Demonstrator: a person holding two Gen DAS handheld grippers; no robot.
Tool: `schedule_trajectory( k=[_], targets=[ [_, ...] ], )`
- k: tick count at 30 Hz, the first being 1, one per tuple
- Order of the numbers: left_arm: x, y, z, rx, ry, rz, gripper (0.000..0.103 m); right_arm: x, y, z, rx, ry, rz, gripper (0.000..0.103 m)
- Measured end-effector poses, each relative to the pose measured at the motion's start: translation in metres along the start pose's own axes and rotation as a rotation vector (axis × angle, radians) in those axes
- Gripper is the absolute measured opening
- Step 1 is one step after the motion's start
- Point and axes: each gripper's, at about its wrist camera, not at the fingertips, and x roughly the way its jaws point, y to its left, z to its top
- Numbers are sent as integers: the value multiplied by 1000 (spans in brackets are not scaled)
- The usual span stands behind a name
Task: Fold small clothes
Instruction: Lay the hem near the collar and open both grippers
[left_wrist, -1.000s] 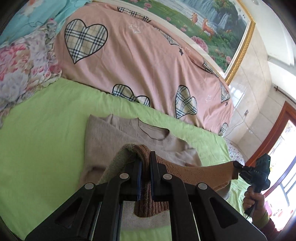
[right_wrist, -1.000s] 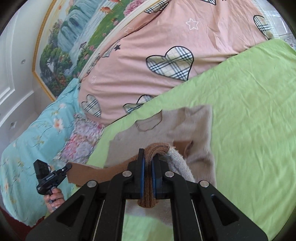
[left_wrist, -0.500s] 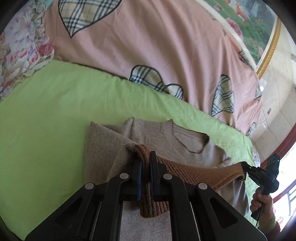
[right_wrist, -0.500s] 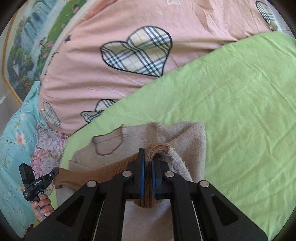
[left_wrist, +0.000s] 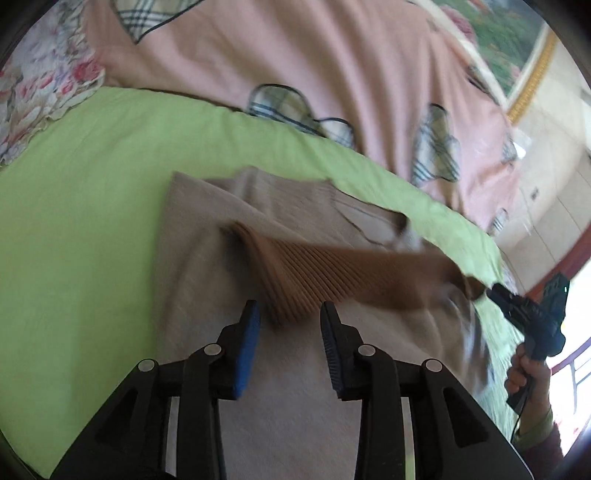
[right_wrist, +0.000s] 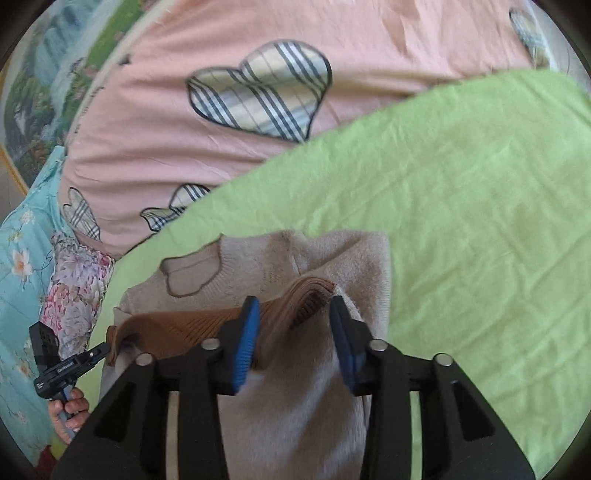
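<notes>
A beige knitted sweater with a ribbed brown hem (left_wrist: 229, 236) lies on the light green bedsheet (left_wrist: 74, 206), its neckline toward the sheet's far edge, where the pink quilt with plaid hearts (right_wrist: 258, 122) begins. The hem (right_wrist: 192, 321) is brought up over the body, making a half fold. The left gripper (left_wrist: 290, 321) has its jaws apart with the hem's end loose between them; the right gripper (right_wrist: 293, 317) is likewise spread around the other end, gripping nothing. The knit looks soft, light and limp, likely to sag and stretch, so the thick ribbed hem corners or folded side edges seem the best places to pinch.
</notes>
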Motion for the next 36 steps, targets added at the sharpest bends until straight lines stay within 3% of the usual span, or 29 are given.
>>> schedule_trajectory(
  k=[2, 6, 8, 11, 13, 15, 16, 17, 18, 20, 21, 22, 25, 28, 32, 34, 36],
  targets=[
    [6, -30, -14, 67, 45, -74, 33, -6, 25, -12, -90, 39, 99, 44],
    [39, -78, -21, 191, 141, -125, 34, 30, 100, -50, -400, 278, 255, 44],
    [60, -90, -17, 256, 183, -97, 35, 52, 115, -58, -458, 350, 252, 44],
    [84, -82, 0, 285, 196, -48, 34, 97, 108, -50, -426, 434, 239, 43],
    [91, -64, 20, 262, 176, -20, 27, 115, 94, -36, -390, 421, 199, 40],
    [93, -42, 40, 221, 140, 53, 25, 128, 72, -18, -359, 363, 77, 39],
    [93, -25, 51, 177, 125, 82, 18, 132, 61, -14, -327, 350, 42, 39],
    [92, -12, 58, 143, 114, 84, 11, 135, 47, -6, -271, 330, 17, 32],
    [91, 0, 64, 110, 104, 84, 7, 135, 33, 0, -207, 314, 21, 16],
    [86, 25, 72, 32, 87, 42, 2, 133, 15, 8, -122, 278, 7, 3],
    [81, 32, 73, 5, 62, 40, 4, 128, 9, 10, -98, 237, -22, 5],
    [75, 39, 73, -14, 31, 86, 1, 122, 2, 12, -73, 198, -61, 5],
    [61, 55, 65, -93, 3, 67, 2, 110, -11, 11, 19, 169, -25, 5],
    [52, 56, 59, -105, -8, 91, 3, 89, -8, 7, 20, 145, -30, 8],
    [34, 60, 45, -121, -7, 126, 8, 58, 8, -4, 10, 147, 32, 9],
    [20, 55, 36, -124, -13, 127, 15, 45, 16, -19, -14, 167, 40, 13],
    [5, 51, 21, -118, -11, 134, 18, 29, 13, -39, -16, 191, 36, 30]
  ],
)
